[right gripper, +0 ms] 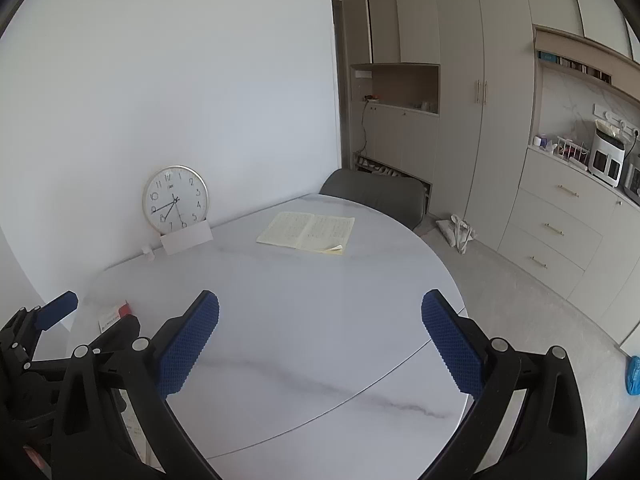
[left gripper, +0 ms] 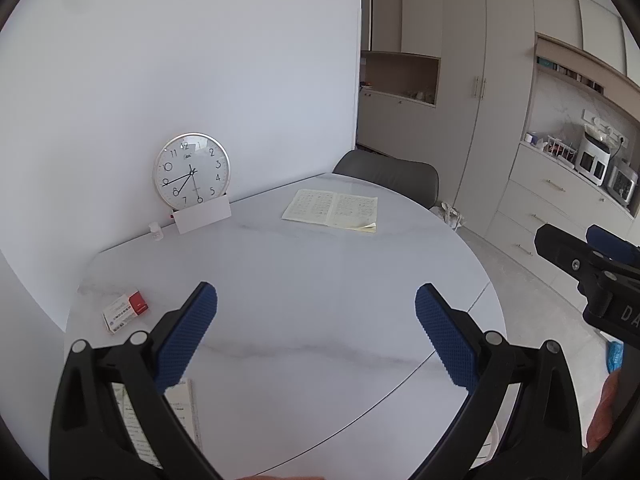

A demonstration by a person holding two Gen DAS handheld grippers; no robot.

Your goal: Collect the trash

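A small red and white box point(left gripper: 126, 310) lies near the left edge of the white marble table point(left gripper: 300, 280); it also shows in the right wrist view point(right gripper: 114, 314), partly hidden by the left gripper. A printed paper sheet point(left gripper: 182, 408) lies under my left gripper's left finger. My left gripper point(left gripper: 316, 336) is open and empty above the table's near part. My right gripper point(right gripper: 320, 344) is open and empty, to the right of the left one. A tiny clear bottle point(left gripper: 155, 232) stands by the wall.
A wall clock point(left gripper: 192, 172) leans on the wall behind a white card point(left gripper: 202, 216). An open booklet point(left gripper: 332, 210) lies at the far side. A grey chair point(left gripper: 388, 178) stands behind the table. Cabinets and a counter with appliances point(right gripper: 608, 156) are at the right. A blue item point(right gripper: 633, 374) lies on the floor.
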